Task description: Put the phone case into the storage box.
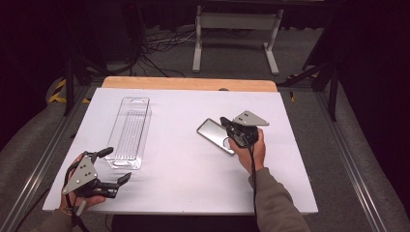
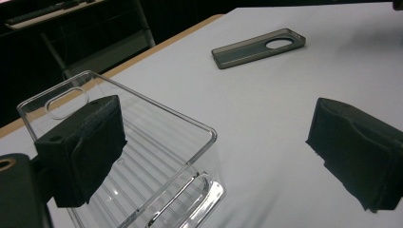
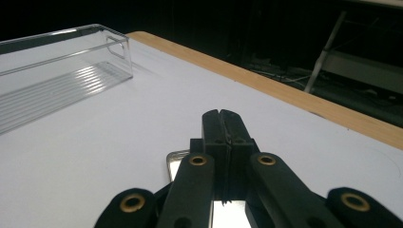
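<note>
The right gripper [image 1: 226,122] has its jaws pressed fully together over the phone case [image 1: 216,135]; whether the case edge is pinched between them cannot be told. The case lies flat on the white table [image 1: 183,174], at about 3 o'clock from the clear tray [image 1: 129,133] (well apart from it). The left gripper [image 1: 117,165] stands with jaws wide apart, empty, at the tray's 7 o'clock corner.

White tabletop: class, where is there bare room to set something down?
Bare: the wide strip between the clear plastic tray and the dark phone case, and the far edge of the white tabletop. Crowded: around the case under the right tool.
</note>
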The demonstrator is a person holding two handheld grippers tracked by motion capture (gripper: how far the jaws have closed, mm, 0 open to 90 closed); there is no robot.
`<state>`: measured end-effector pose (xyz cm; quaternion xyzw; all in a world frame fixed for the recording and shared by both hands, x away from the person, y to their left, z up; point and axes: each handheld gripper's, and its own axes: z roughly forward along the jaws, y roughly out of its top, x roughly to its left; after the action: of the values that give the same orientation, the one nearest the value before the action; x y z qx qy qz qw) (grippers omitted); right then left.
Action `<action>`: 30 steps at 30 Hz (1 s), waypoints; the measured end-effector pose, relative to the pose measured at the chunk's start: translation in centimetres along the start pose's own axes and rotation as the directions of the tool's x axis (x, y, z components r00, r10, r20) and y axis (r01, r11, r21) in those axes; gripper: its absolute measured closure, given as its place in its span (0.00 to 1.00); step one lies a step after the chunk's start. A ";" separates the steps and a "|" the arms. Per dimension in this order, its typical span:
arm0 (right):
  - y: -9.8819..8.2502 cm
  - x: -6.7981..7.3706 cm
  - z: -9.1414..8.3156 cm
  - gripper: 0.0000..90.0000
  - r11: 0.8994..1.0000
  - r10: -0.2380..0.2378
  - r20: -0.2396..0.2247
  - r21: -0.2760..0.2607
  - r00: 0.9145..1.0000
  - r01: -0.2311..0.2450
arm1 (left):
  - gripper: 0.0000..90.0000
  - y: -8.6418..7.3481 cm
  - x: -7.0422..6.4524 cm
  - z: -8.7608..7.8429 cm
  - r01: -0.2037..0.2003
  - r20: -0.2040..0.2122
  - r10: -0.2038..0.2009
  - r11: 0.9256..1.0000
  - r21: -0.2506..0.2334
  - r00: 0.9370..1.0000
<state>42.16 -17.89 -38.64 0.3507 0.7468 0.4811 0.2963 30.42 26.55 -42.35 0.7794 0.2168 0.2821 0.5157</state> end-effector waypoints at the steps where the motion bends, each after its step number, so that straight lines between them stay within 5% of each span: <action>1: 0.0 0.0 0.0 1.00 1.000 0.000 0.000 0.000 1.000 0.000 | 0.06 0.0 0.0 0.0 0.000 0.000 0.000 1.000 0.000 1.000; 19: 0.1 -1.5 6.2 1.00 0.988 0.058 0.014 0.146 0.998 -0.059 | 0.06 -0.1 -0.2 -0.1 0.001 0.039 -0.001 1.000 -0.011 0.999; 30: -1.1 -1.7 9.6 1.00 0.964 0.051 0.025 0.261 0.998 -0.055 | 0.06 -0.2 -0.2 0.0 0.018 0.061 -0.017 1.000 -0.012 0.998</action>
<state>50.36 -14.70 -42.92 0.4110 0.7914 0.3828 0.2412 30.26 26.52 -42.52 0.7826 0.2059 0.2549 0.5293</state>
